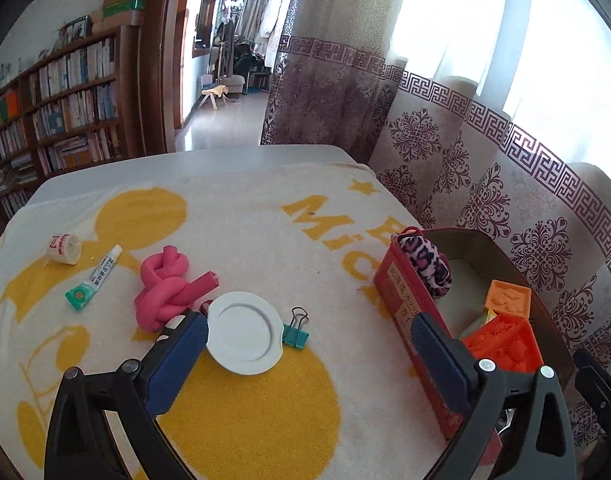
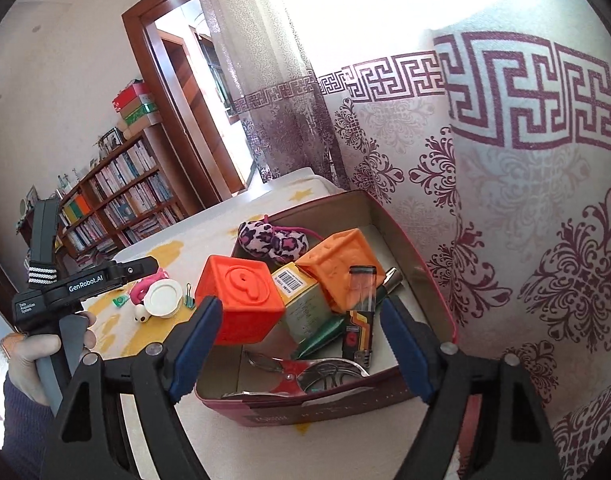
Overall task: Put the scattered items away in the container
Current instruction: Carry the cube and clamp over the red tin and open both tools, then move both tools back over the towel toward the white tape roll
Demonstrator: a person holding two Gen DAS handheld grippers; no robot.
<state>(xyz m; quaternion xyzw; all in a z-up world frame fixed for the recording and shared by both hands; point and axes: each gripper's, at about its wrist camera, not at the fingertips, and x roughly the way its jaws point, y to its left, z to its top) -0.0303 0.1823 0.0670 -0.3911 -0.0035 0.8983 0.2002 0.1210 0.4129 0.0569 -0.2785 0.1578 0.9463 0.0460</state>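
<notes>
My left gripper (image 1: 309,344) hangs open over the cloth, with a small white plate (image 1: 243,332) lying below between its blue pads, untouched. Beside the plate lie a teal binder clip (image 1: 295,330), a knotted pink foam tube (image 1: 165,288), a green-capped tube (image 1: 95,278) and a small white roll (image 1: 64,249). The red box (image 1: 409,300) stands to the right. My right gripper (image 2: 301,340) is open above the box (image 2: 325,404), gripping nothing. Inside are a red-orange cube (image 2: 241,304), an orange cube (image 2: 337,268), a leopard pouch (image 2: 271,240), a carton (image 2: 301,300) and a blurred black lighter (image 2: 359,320).
The yellow-and-white cloth (image 1: 265,420) covers the table. A patterned curtain (image 1: 505,200) hangs right behind the box. A bookshelf (image 1: 65,112) and a doorway stand beyond the far table edge. A person's hand (image 2: 37,356) holds the left gripper's handle.
</notes>
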